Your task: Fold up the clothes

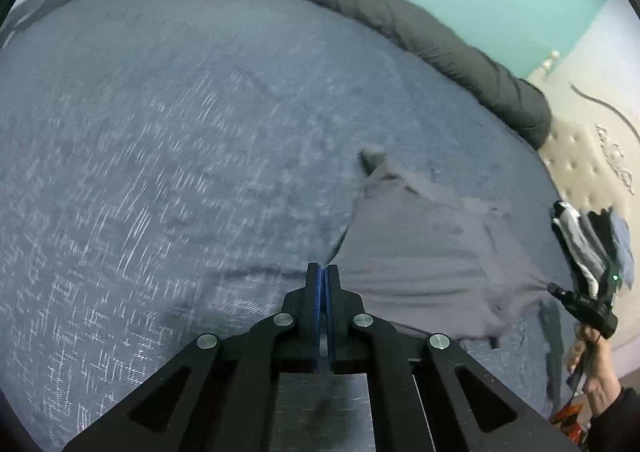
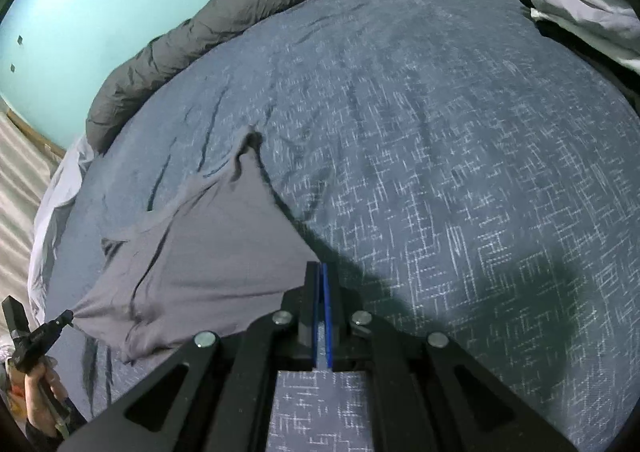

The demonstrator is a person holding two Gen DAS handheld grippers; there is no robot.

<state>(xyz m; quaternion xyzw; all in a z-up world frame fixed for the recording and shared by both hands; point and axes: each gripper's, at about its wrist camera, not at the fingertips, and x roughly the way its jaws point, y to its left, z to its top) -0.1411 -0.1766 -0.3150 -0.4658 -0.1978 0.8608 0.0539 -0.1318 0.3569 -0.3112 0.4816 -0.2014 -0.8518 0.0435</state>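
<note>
A wide bed under a blue-grey woven bedspread (image 1: 168, 156) fills the room, with a rolled dark grey duvet (image 2: 192, 32) along the teal wall. The thin grey garment (image 1: 424, 252) hangs stretched between both tongs: the left gripper (image 1: 323, 272) and the right gripper (image 2: 322, 272) are each clamped on a corner, apparently its hem.

Grey garment (image 1: 424, 252): thin matt cloth, soft creases. Bedspread (image 1: 180, 132): woven blue cloth, pale crosshatch flecks, matt. Rolled duvet (image 2: 200, 32): dark crinkled fabric. Left gripper (image 1: 322, 272): matt black plastic, bright metal pivots.
</note>
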